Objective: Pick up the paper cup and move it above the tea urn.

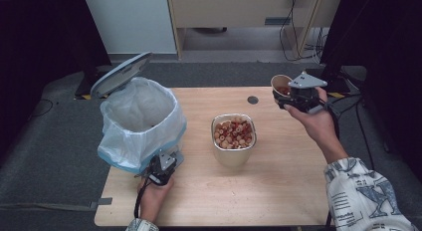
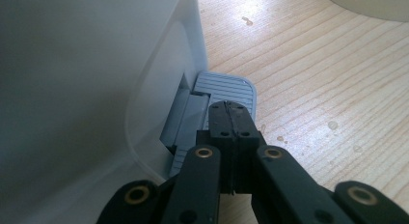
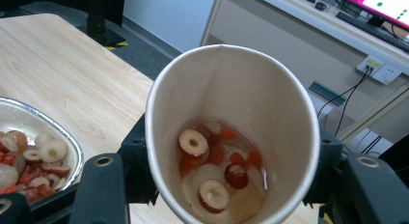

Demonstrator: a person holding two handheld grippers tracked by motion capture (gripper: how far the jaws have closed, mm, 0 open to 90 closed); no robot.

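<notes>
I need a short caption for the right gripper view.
Right gripper squeezing a paper cup of jujube slices.

- The wooden table [image 1: 278, 191] is standing on grey carpet and is carrying two things.
- A white pedal bin [image 1: 141, 122] lined with a clear bag is sitting at the table's left edge, toward the near corner, with its lid tipped open and its grey pedal [image 2: 226, 91] lying just above the wood.
- A metal tray [image 1: 233, 138] of sliced red and pale fruit is resting near the table's middle, well apart from the bin.
- A small dark round spot [image 1: 253, 99] is showing near the far edge.
</notes>
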